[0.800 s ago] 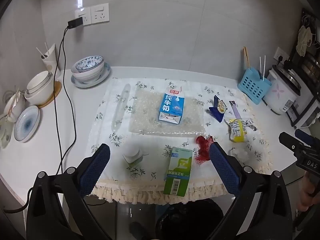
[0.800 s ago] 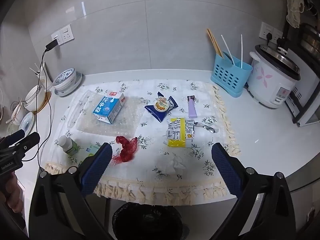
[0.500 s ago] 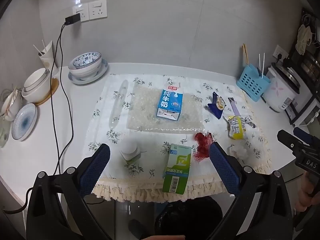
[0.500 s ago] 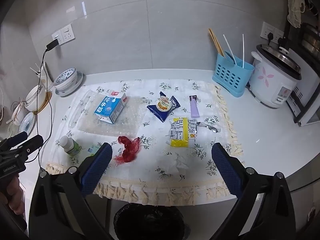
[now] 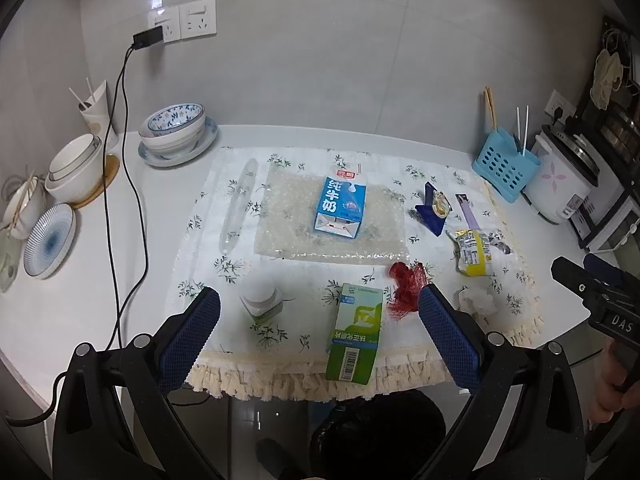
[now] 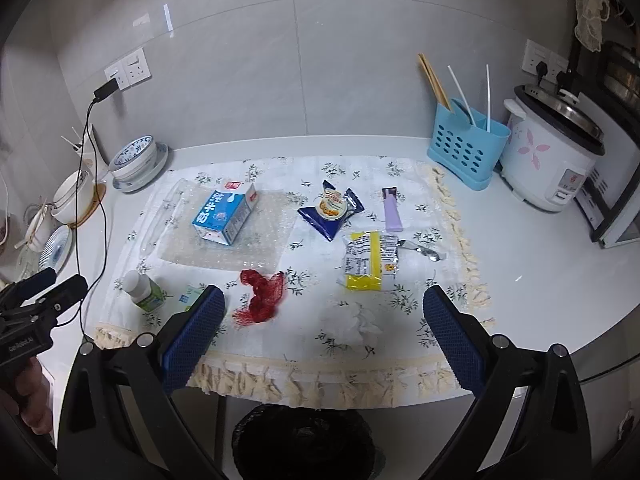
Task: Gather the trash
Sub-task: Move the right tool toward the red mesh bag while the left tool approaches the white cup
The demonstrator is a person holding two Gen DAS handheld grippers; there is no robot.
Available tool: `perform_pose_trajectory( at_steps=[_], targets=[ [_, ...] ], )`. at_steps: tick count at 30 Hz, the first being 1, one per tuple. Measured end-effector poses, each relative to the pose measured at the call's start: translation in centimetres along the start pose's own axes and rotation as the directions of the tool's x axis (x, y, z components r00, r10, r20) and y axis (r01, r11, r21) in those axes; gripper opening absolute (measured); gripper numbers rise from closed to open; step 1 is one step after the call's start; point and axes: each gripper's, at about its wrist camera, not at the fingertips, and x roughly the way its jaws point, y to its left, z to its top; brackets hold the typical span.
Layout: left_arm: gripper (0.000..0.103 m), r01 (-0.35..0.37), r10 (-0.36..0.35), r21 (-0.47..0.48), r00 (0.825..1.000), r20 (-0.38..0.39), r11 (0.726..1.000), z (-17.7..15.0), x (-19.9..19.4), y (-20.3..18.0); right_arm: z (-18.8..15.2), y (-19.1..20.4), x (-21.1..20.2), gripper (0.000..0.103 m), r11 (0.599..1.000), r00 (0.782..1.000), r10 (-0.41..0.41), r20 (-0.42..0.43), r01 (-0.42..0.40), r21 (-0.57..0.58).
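Both claws wide open, holding nothing. Left claw (image 5: 318, 328) low in the frame, above the near edge of the table (image 5: 80, 304). Right claw (image 6: 324, 328) low in its frame too, over the fringed cloth (image 6: 400, 364).

Trash spread on the cloth:
- Blue milk carton (image 5: 340, 208) lying on bubble wrap (image 5: 288, 232), middle of the left view.
- Green box (image 5: 354, 338) near the bottom middle, flat, just beside a red net (image 5: 406, 286).
- Small white bottle (image 5: 260, 294) left of the green box.
- Yellow wrapper (image 6: 368, 260), dark blue snack bag (image 6: 330, 212), purple stick (image 6: 391, 210) in the middle of the right view.
- White tissue ball (image 6: 350, 320) between the right claw's pads.

Black trash bin (image 6: 304, 444) at the bottom middle, below the table edge.
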Motion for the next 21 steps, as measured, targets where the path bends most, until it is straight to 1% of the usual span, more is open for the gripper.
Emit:
perform_pose_trajectory(
  at_steps=[7, 21],
  targets=[
    [0.097, -0.019, 0.019, -0.001, 1.0, -0.004, 1.0, 0.11, 0.2, -0.1, -0.09, 0.16, 0.09, 0.095, 1.0, 1.0, -0.006, -0.003, 0.006, -0.002],
    [0.097, -0.01, 0.01, 0.002, 1.0, -0.006, 1.0, 0.35, 0.26, 0.06, 0.13, 0.12, 0.36, 0.096, 1.0, 1.0, -0.012, -0.005, 0.012, -0.008]
  ],
)
